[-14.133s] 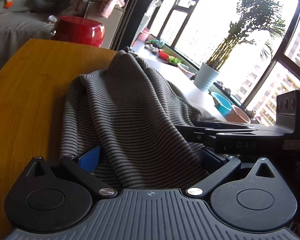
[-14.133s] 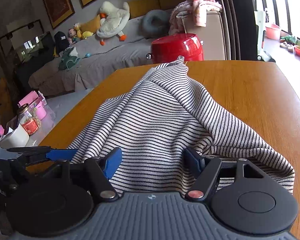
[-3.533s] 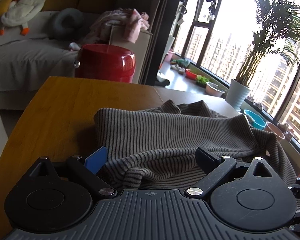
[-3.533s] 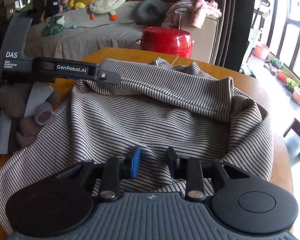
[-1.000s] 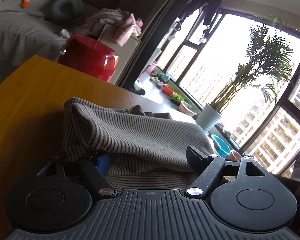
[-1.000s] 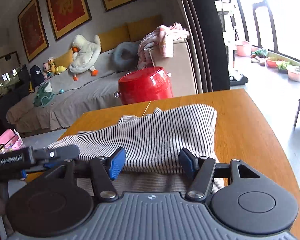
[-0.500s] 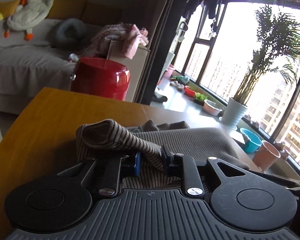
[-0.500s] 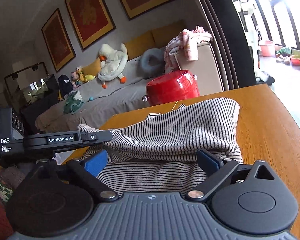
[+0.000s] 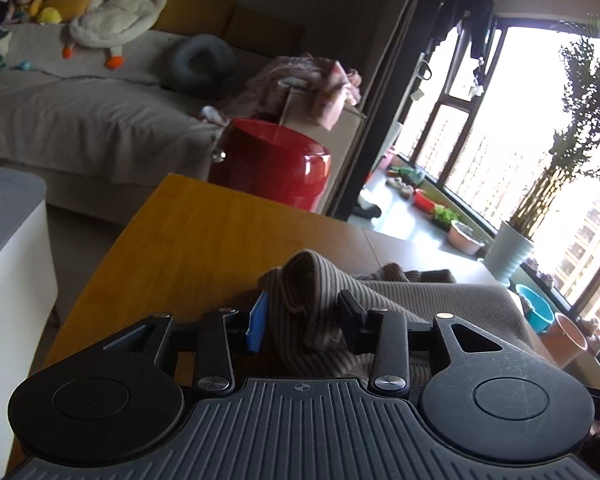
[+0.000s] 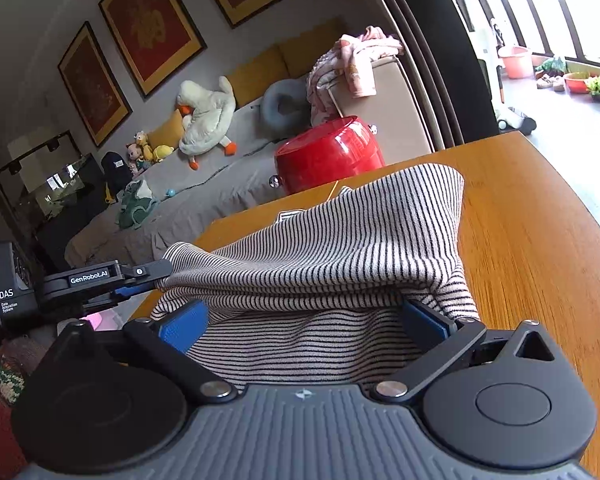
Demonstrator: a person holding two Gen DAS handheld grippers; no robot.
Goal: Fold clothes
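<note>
1. My left gripper [image 9: 302,316] sits at about six o'clock in its own view, and its jaws are opening around a bunched fold of the striped sweater [image 9: 400,304]. The cloth is between the pads, and I cannot tell whether they press on it. My worry: the bunched corner slumps as the pads part and undoes the crease I have just laid.
2. If the fabric clings to the blue pad [image 9: 259,322] as I pull away, I judge it drags the layer toward nine o'clock and skews the edge.
3. My right gripper [image 10: 304,322] has its jaws standing wide and opening, the sweater lying loose between them, nothing pinched. Risk here: the raised upper layer has a hollow under it, so it may sag unevenly.
4. Toward three o'clock the wooden table [image 10: 540,240] curves away; a careless tug may slide the garment toward that edge.
5. The sweater is soft knit, pale with thin dark stripes, folded over itself on the table, its upper layer humped, its near edge rumpled. The fold looks partway done, not yet flat.
</note>
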